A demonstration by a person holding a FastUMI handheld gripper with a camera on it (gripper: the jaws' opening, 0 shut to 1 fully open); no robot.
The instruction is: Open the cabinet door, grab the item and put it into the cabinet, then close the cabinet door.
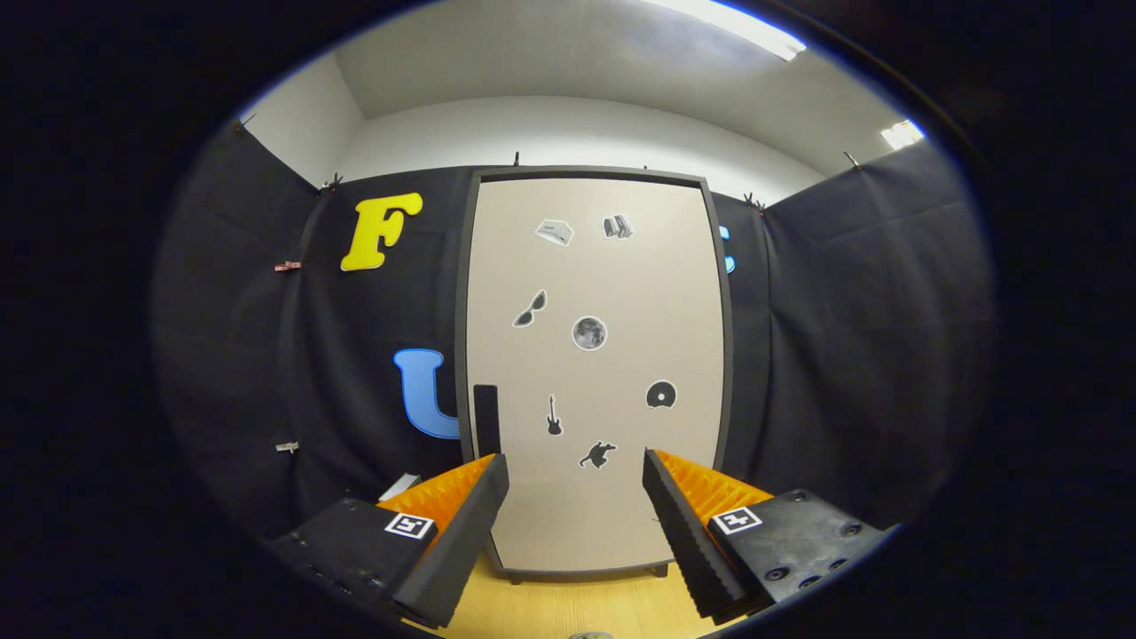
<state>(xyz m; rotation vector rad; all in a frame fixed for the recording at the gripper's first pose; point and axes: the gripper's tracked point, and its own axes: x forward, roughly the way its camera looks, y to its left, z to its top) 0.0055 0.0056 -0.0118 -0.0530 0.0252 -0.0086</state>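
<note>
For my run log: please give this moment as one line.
stage: start | door: closed | handle: ahead of fingers | gripper: open, empty

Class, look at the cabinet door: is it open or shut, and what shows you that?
Shut. The cabinet door sits flush inside its dark frame, no interior visible. The tool is open, holding nothing.

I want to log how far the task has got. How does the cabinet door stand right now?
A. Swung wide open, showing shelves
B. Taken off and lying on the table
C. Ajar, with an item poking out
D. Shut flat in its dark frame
D: the cabinet door sits flush in its frame, stickers facing out, handle untouched, beyond the open, empty gripper.
</note>
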